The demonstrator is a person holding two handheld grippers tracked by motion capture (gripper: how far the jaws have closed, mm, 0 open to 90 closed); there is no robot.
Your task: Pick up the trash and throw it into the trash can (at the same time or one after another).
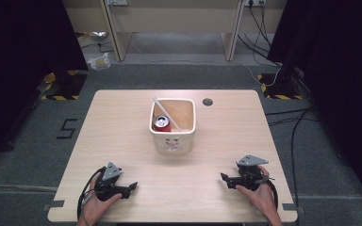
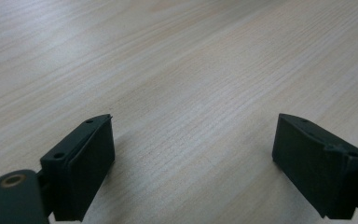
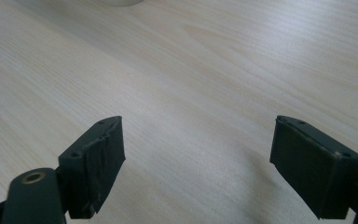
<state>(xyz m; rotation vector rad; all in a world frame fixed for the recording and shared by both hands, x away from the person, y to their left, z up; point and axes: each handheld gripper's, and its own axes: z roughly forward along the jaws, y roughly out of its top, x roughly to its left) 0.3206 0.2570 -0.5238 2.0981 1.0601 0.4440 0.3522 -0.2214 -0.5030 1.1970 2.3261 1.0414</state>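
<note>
Left tongs [image 1: 133, 186] and right tongs [image 1: 223, 177] agape, resting on table [image 1: 122, 122]

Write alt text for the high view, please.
A white tub stands mid-table holding a red can and a white straw. Near the table's front edge, the left gripper and right gripper rest open, apart.

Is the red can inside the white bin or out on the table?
Inside. The high view shows the red can within the white bin walls, beside a white straw.
</note>
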